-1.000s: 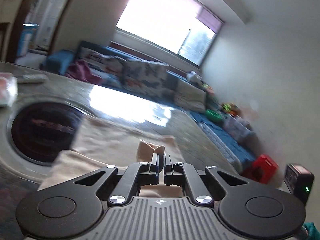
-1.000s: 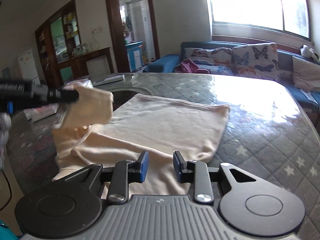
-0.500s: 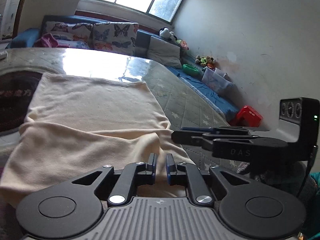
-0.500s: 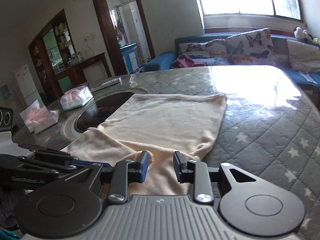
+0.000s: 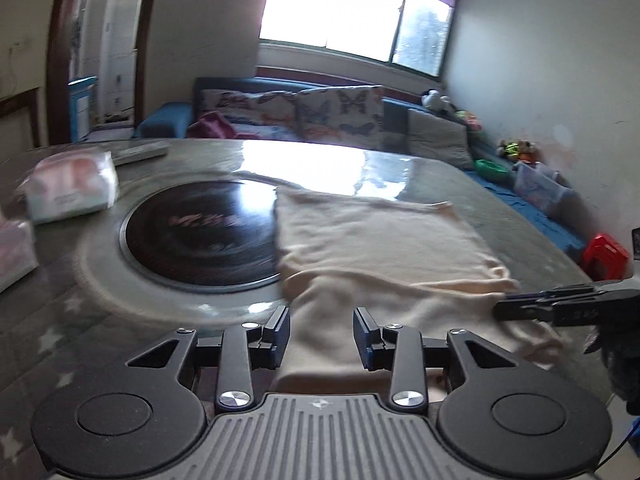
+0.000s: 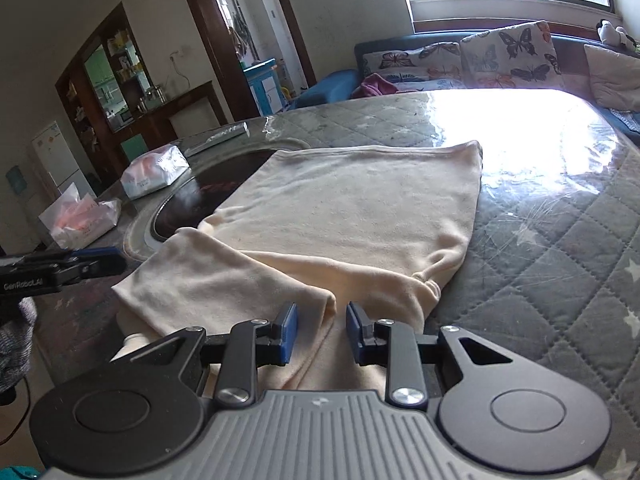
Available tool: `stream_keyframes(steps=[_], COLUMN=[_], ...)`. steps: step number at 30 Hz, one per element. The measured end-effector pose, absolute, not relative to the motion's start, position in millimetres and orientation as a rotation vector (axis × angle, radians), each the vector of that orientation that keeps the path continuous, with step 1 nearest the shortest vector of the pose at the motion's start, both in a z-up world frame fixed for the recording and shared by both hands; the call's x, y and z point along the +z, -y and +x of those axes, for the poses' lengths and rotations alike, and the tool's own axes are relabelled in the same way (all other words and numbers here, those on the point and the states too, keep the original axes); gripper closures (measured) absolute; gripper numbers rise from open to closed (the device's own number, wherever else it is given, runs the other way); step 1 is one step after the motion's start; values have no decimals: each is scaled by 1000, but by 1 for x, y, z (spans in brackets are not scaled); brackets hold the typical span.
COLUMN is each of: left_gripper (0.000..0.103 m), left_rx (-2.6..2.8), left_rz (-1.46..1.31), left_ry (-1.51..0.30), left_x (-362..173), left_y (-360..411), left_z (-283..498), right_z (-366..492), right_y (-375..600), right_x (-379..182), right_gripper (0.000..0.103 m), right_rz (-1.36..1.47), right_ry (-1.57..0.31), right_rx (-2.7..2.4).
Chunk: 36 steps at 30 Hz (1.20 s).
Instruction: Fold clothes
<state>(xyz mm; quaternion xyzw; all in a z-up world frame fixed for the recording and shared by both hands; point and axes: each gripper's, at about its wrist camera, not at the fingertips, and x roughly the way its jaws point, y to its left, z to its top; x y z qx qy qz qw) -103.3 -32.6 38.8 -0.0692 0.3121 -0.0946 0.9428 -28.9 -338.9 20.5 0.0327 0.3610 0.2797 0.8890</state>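
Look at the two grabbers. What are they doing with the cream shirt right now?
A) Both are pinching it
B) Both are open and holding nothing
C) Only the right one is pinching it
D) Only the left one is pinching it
B: the left gripper and right gripper both have their jaws apart, with the cream shirt lying loose on the table.

Round dark hob [image 5: 200,232] ahead-left of tool, set in quilted grey tabletop [image 6: 560,248]. Tissue packs [image 6: 154,170] further left. Butterfly-cushion sofa [image 5: 320,116] far ahead under window [image 5: 352,8].
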Motion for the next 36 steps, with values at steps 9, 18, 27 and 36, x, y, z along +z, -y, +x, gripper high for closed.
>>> stream_keyframes(steps=[9,18,27,36], left_gripper=[60,101,93,92], left_rx=[-203,-194,-240,-287], left_rz=[-77,8,-23,-120], left_ry=[-672,-645,-634,-608], left_x=[21,16,33,53], left_y=[27,31,30,28], left_z=[-117,-120,-101,-59], right_z=[-26,-24,-16,-11], right_y=[331,328,337,324], right_x=[31,43,30,40], right_gripper=[97,99,95,94], right_rz=[19,-44,-38,-49], right_ry=[-710,-667,-717,-674], right_rx=[561,498,477,565])
